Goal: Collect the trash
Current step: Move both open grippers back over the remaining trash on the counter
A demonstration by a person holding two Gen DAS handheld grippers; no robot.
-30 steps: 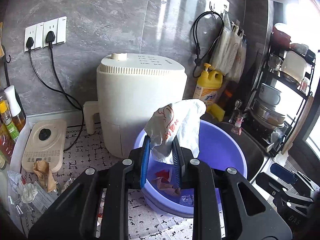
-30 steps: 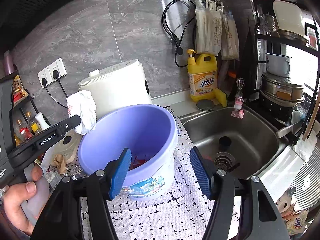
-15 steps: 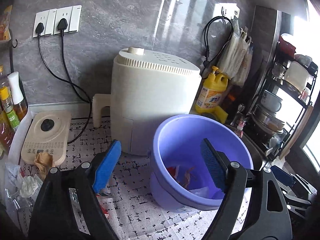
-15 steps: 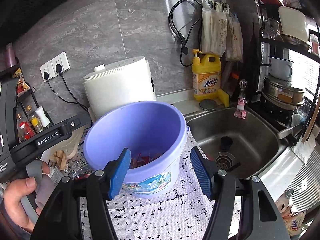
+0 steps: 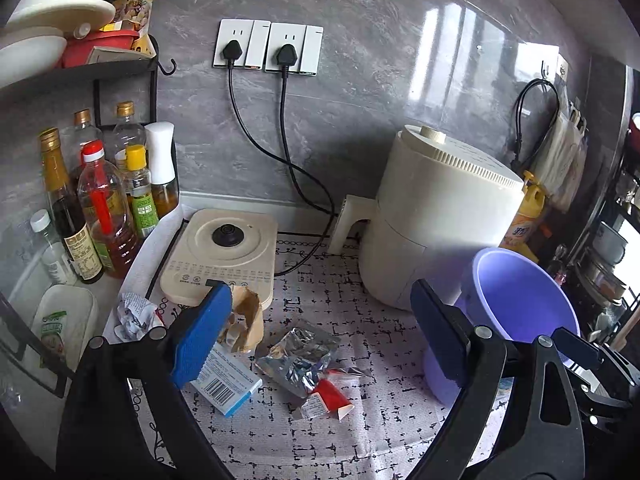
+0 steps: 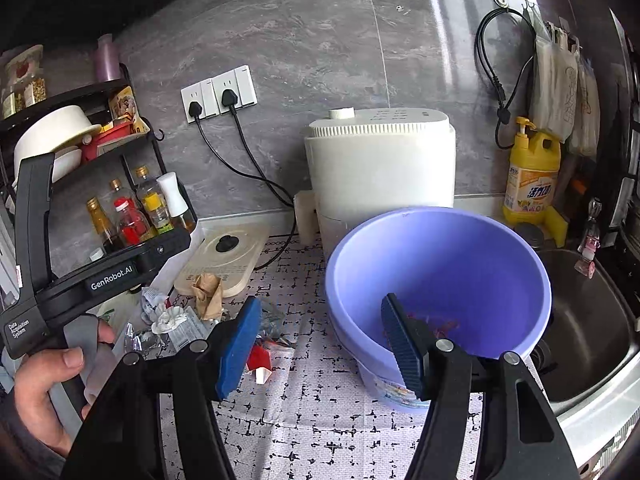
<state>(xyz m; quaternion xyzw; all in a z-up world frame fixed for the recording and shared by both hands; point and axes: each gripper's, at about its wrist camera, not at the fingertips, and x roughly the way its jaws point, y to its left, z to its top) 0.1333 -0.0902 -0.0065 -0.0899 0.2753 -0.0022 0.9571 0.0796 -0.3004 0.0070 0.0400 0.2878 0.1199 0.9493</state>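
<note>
Purple bucket (image 6: 440,280) at bench right, beside sink (image 6: 592,320). Trash at bench left: silver wrapper (image 5: 298,354), blue-white box (image 5: 228,384). My left gripper (image 5: 320,344) empty, jaws opening over them. My right gripper (image 6: 324,344) apart, empty.
</note>
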